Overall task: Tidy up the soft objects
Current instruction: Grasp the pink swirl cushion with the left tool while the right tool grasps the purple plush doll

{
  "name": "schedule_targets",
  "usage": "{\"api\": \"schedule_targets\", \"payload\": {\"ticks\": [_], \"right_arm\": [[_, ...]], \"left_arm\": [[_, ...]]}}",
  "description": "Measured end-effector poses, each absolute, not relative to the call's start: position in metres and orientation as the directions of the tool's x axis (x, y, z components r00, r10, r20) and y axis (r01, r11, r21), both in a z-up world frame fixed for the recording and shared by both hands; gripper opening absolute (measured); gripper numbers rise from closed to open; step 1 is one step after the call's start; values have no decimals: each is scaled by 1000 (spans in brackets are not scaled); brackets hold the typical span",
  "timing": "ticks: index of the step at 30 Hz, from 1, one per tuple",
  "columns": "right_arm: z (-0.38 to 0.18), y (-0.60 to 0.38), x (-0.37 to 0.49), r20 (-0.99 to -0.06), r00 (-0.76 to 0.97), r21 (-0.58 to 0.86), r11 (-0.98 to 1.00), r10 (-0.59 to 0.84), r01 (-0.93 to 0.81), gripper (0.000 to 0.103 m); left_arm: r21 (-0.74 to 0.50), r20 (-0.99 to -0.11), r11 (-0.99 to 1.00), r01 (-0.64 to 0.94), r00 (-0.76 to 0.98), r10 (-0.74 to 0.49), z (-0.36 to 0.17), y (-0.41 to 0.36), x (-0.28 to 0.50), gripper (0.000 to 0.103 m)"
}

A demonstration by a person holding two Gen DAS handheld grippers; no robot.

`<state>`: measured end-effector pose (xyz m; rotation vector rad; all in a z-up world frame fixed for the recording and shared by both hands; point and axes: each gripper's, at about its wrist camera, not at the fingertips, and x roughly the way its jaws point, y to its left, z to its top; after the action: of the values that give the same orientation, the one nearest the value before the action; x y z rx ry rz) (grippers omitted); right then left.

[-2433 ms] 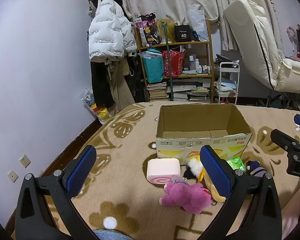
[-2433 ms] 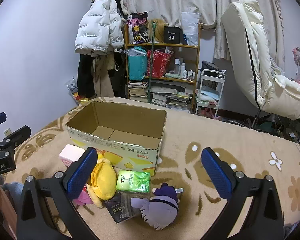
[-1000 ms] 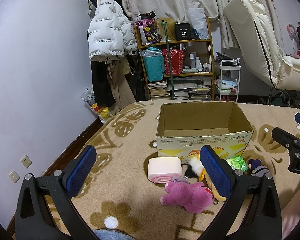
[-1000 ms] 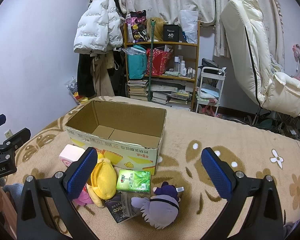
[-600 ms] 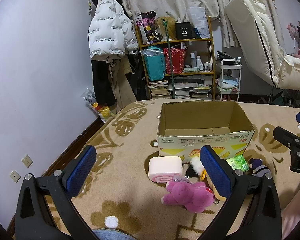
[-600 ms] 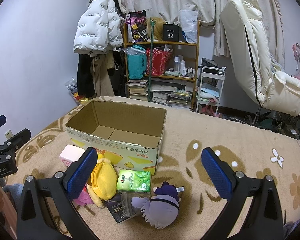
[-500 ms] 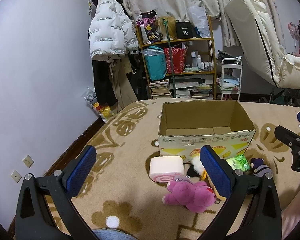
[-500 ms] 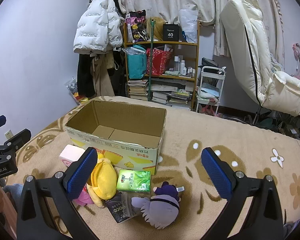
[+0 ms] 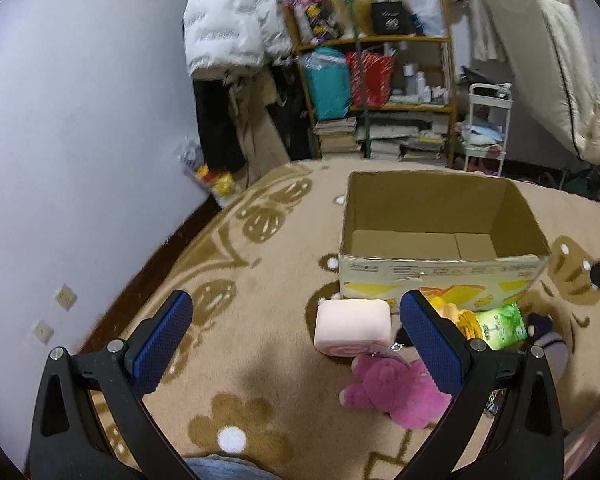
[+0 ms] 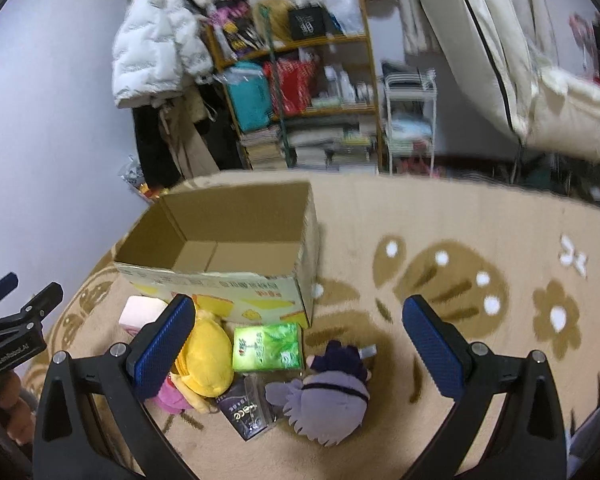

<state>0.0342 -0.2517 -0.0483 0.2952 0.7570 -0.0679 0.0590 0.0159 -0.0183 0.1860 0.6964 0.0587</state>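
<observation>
Since half a second ago we have dipped both claws toward the toys. The left claw [image 9: 296, 330] and right claw [image 10: 298, 334] gape wide, holding nothing. The pink roll cushion [image 9: 353, 327], pink bear [image 9: 396, 390], yellow plush [image 10: 204, 360] and purple plush [image 10: 326, 402] lie just before the empty cardboard box [image 10: 228, 276], ready for loading. All rests on a beige flowered blanket [image 10: 460, 220]; shelves [image 10: 296, 92] stand beyond the box.
</observation>
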Motion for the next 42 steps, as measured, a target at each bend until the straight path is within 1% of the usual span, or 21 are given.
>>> {"api": "schedule_targets", "payload": {"ticks": [3, 7, 12, 16, 21, 23, 25, 26, 28, 34, 42], "right_arm": [[-62, -261, 47, -737, 671, 290, 936, 84, 201, 103], [-80, -267, 62, -786, 609, 306, 923, 107, 233, 103], [-97, -277, 79, -819, 554, 334, 910, 153, 243, 103], [-114, -278, 91, -847, 500, 348, 900, 183, 261, 100], [-138, -287, 99, -881, 417, 373, 872, 226, 316, 99], [-147, -290, 99, -884, 391, 395, 855, 255, 337, 95], [-155, -293, 100, -888, 365, 412, 838, 280, 358, 88], [-159, -294, 100, -888, 357, 417, 834, 288, 363, 87], [-165, -292, 99, -892, 334, 421, 828, 304, 370, 77], [-169, -293, 97, -899, 322, 410, 825, 296, 389, 72], [-183, -300, 101, -912, 295, 392, 819, 286, 419, 72]], "left_arm": [[175, -653, 985, -11, 747, 124, -20, 19, 72, 102], [170, -692, 985, 3, 712, 118, -27, 18, 95, 102], [164, -751, 986, 20, 651, 112, -45, 15, 122, 102], [140, -796, 989, 44, 598, 87, -62, 13, 134, 102], [144, -825, 987, 74, 560, 78, -77, 7, 144, 102], [155, -836, 984, 82, 542, 86, -84, 4, 147, 102], [159, -847, 983, 87, 523, 91, -90, 2, 151, 102], [160, -851, 983, 88, 516, 93, -93, 2, 152, 102], [162, -860, 983, 92, 501, 95, -98, 2, 154, 102], [167, -883, 979, 120, 459, 94, -115, -7, 160, 102], [200, -895, 969, 145, 430, 121, -131, -18, 162, 102]]}}
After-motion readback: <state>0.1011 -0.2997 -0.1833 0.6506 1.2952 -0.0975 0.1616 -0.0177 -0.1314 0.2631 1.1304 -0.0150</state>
